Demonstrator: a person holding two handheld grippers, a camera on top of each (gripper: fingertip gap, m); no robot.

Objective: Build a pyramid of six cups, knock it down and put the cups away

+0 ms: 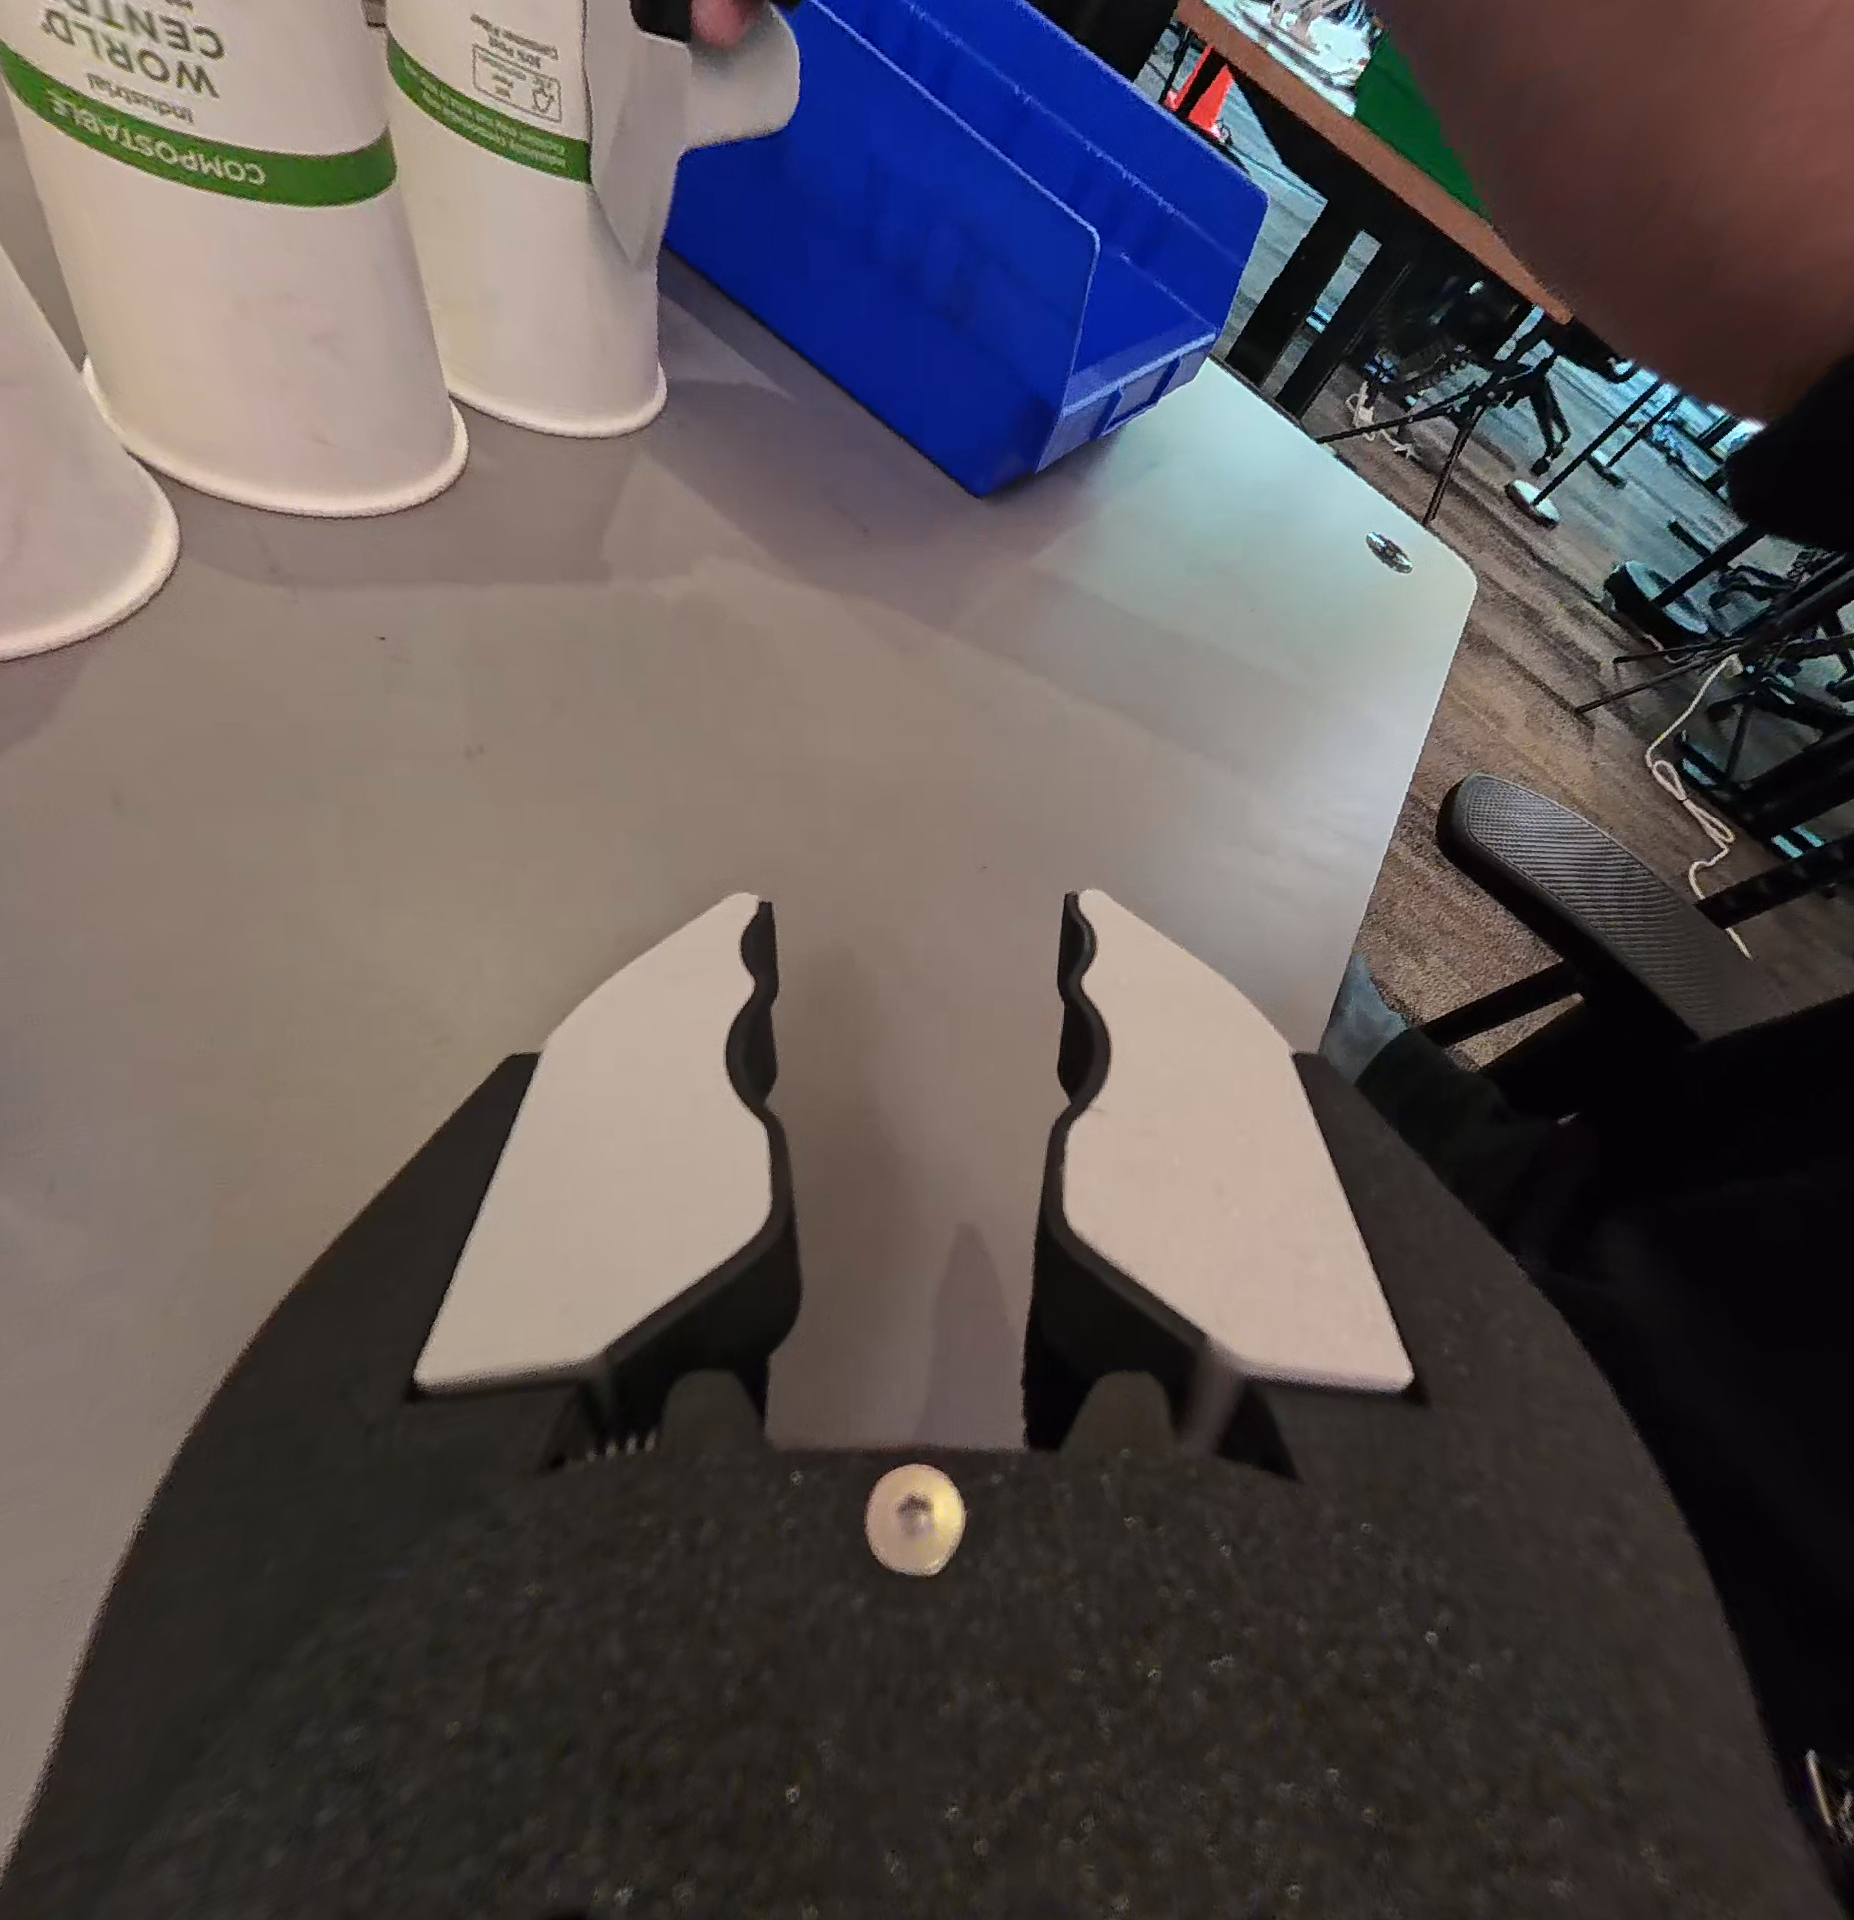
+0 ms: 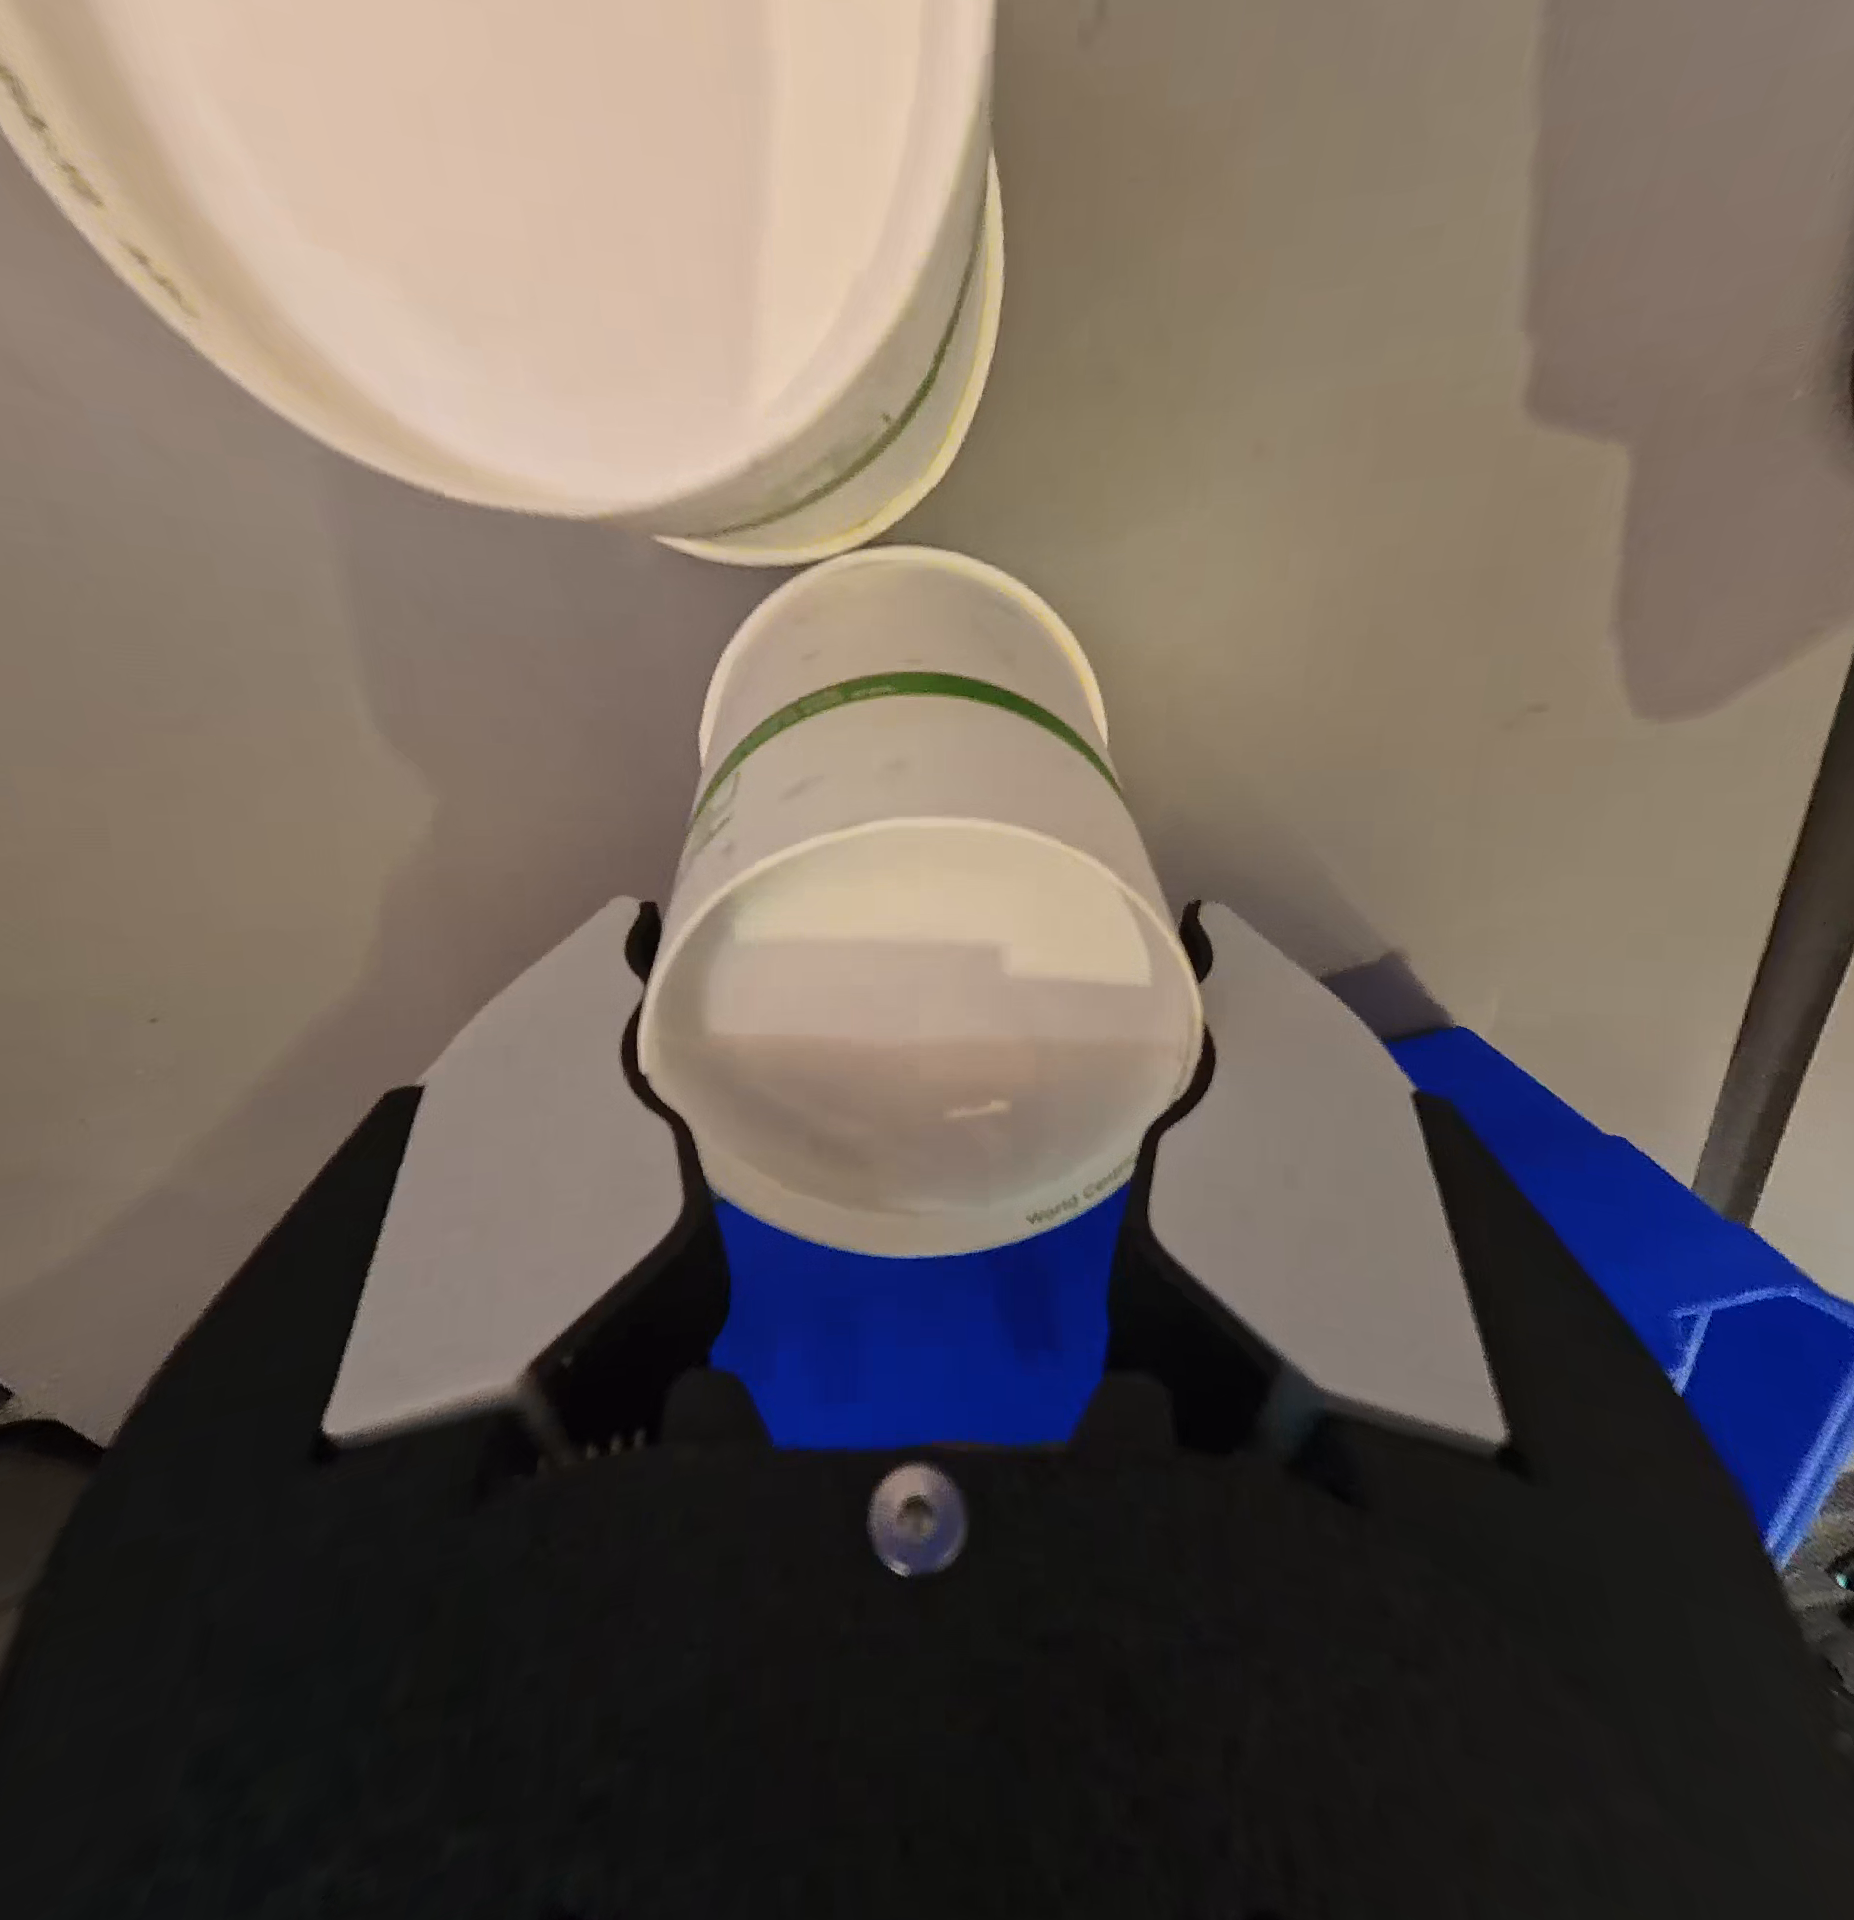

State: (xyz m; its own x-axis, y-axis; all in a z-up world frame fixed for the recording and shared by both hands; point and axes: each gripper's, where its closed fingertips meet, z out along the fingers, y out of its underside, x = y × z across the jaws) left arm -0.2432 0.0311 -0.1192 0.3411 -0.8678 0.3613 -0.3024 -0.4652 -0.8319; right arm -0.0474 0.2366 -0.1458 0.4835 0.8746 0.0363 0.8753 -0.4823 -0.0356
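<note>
Grey table point(image 1: 902, 727), three upturned cups point(image 1: 258, 312), blue bin point(image 1: 954, 260), left gripper point(image 1: 915, 914) spread, right gripper point(image 2: 918, 935) pinching cup point(image 2: 902, 914).

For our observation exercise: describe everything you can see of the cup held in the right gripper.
The cup is a white paper cup with a thin green band around its wall and small print near its closed base. That round, flat base faces the right wrist camera, and the open rim points away, toward the grey table. The right gripper is shut on it, one finger against each side of the wall near the base. It looks undamaged. Its far rim lies close under a larger-looking cup; contact cannot be told. A blue bin shows behind it.
</note>
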